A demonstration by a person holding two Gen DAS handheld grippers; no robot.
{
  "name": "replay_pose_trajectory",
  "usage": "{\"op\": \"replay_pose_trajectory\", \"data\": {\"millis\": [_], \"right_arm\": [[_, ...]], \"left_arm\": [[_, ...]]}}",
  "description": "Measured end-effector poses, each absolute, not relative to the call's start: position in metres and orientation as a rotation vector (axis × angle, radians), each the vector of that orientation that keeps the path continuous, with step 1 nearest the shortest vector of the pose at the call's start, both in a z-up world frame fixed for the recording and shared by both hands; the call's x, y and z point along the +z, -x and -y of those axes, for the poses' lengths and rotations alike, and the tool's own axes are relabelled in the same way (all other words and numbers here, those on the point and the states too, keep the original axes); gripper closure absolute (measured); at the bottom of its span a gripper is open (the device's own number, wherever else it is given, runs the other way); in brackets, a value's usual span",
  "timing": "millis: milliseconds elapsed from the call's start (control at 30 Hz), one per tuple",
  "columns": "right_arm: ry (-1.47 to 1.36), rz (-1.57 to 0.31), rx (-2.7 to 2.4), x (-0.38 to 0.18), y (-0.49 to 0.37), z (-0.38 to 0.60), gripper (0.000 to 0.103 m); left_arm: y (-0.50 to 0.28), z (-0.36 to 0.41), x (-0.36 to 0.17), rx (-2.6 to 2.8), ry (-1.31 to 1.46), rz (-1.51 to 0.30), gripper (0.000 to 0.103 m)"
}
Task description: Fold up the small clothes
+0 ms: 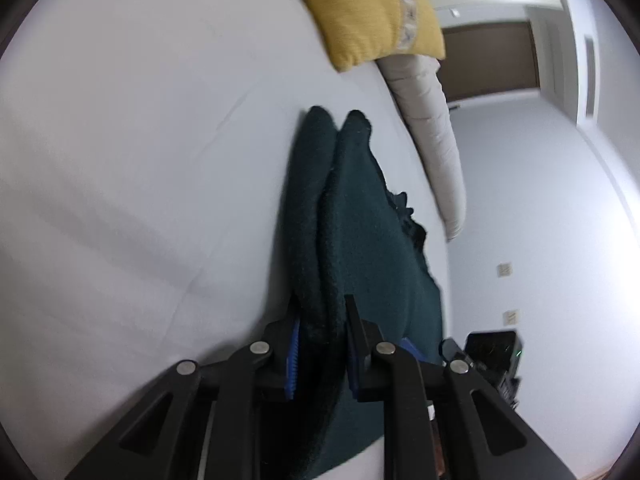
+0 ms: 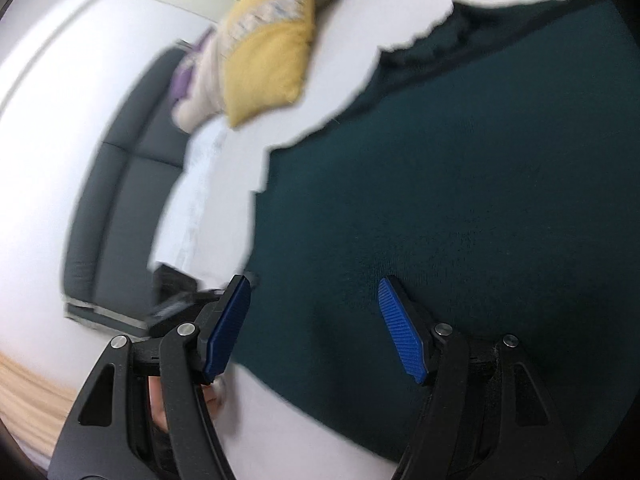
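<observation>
A dark green knitted garment (image 1: 360, 208) lies on the white bed sheet (image 1: 140, 140). A bunched fold of it rises between the blue pads of my left gripper (image 1: 322, 312), which is shut on that fold. In the right wrist view the same garment (image 2: 460, 180) spreads flat across the sheet (image 2: 280, 432). My right gripper (image 2: 314, 292) hangs open just over its near left part, with only flat cloth below the gap and nothing pinched.
A yellow cushion (image 1: 368, 8) and a pale rolled cover (image 1: 432, 132) lie at the far end of the bed. A black device (image 1: 492, 348) sits beside the bed. A dark upholstered panel (image 2: 112, 200) and wooden floor (image 2: 24, 392) lie left of the mattress edge.
</observation>
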State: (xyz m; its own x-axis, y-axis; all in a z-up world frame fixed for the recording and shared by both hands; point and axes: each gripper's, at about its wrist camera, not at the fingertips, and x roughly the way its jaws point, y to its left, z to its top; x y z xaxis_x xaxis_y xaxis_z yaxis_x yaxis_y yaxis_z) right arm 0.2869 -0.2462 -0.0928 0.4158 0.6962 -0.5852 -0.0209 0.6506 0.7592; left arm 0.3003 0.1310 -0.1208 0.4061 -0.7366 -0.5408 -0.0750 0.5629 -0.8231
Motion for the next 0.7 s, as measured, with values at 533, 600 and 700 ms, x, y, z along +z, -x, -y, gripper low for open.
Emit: {"op": "replay_pose_trajectory", "data": {"millis": [533, 600, 700], "right_arm": [[-0.963, -0.946, 0.452, -0.087, -0.271, 0.337, 0.037], [-1.024, -0.93, 0.433, -0.089, -0.269, 0.366, 0.037], [-1.081, -0.932, 0.42, -0.095, -0.268, 0.401, 0.037]], "left_arm": [[-0.296, 0.008, -0.016, -0.569, 0.449, -0.979, 0.086], [-0.296, 0.048, -0.016, -0.609, 0.421, -0.983, 0.086], [-0.298, 0.099, -0.027, -0.665, 0.414, -1.007, 0.086]]}}
